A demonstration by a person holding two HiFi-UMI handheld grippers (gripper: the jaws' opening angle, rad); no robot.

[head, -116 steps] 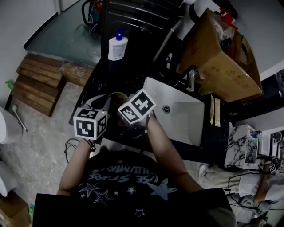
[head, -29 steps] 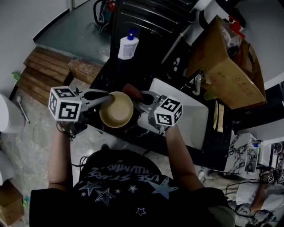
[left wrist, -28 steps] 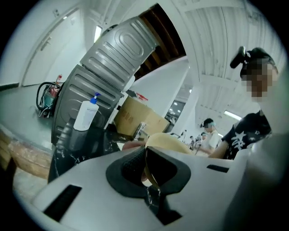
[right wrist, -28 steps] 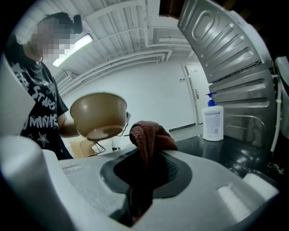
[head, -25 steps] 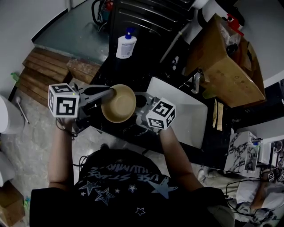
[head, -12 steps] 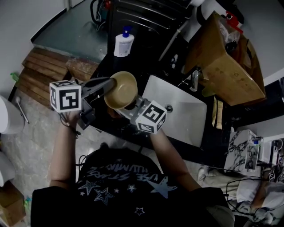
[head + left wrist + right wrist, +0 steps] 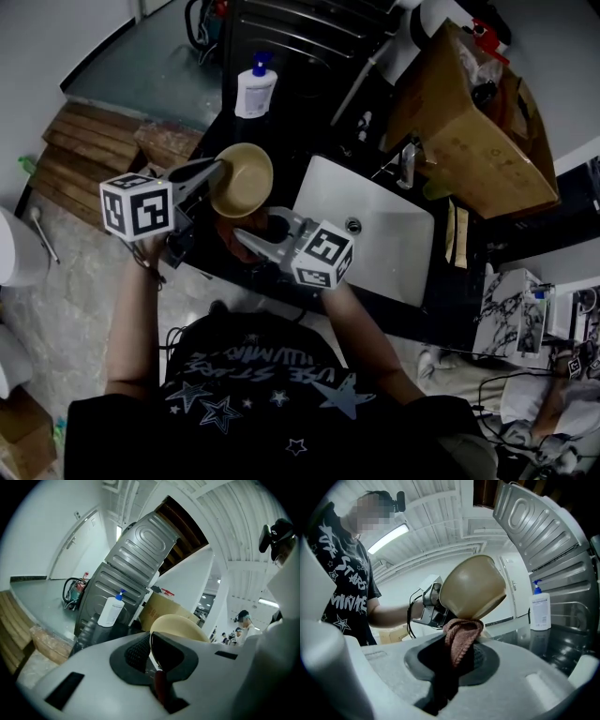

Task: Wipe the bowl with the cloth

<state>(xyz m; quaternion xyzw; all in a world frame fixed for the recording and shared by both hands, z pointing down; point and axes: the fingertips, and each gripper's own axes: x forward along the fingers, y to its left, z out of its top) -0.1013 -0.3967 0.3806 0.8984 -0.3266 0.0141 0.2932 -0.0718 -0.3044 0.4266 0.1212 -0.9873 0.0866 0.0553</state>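
Observation:
A tan bowl [image 7: 242, 178] is held up over the black counter [image 7: 202, 272], tilted on edge. My left gripper [image 7: 217, 170] is shut on its rim; in the left gripper view the rim [image 7: 180, 624] runs between the closed jaws of the left gripper [image 7: 151, 645]. My right gripper [image 7: 251, 232] sits just below the bowl, shut on a reddish-brown cloth [image 7: 230, 237]. In the right gripper view the bunched cloth [image 7: 461, 634] sticks up from the right gripper [image 7: 458, 654] and touches the underside of the bowl [image 7: 472, 588].
A white sink [image 7: 375, 234] with a faucet [image 7: 405, 165] lies to the right. A soap bottle [image 7: 253, 89] stands at the back of the counter by a dark appliance [image 7: 300, 37]. A cardboard box [image 7: 469, 122] sits behind the sink. Wooden planks [image 7: 84, 159] lie on the floor at left.
The left gripper has raised the bowl and tipped it onto its edge. The right gripper has swung left and come under the bowl with the cloth.

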